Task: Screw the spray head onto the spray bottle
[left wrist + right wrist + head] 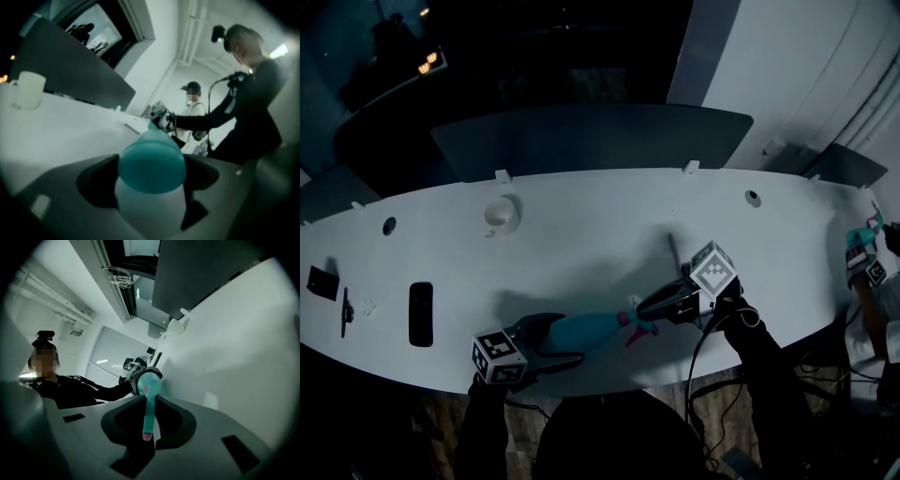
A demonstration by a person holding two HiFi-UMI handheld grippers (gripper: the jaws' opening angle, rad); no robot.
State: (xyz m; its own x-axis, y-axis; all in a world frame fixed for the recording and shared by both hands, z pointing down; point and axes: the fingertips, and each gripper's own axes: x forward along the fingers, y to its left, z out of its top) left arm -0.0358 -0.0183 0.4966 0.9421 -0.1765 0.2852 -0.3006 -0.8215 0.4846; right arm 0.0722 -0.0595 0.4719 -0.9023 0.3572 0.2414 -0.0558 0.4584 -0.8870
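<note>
We work at the long white table; the teal spray bottle is held level near its front edge, stretched between our two tools; the left gripper is clamped around the bottle's rounded base end; the right gripper is pinched narrow on a thin, pink-tipped part of the spray head, which sits at the bottle's neck; whether the thread has caught we cannot tell. We judge the bottle light, smooth plastic, apt to slip and to give under pressure, so we would grip its body firmly; the slender head part looks bendy, and the collar seems the sounder place to turn.
</note>
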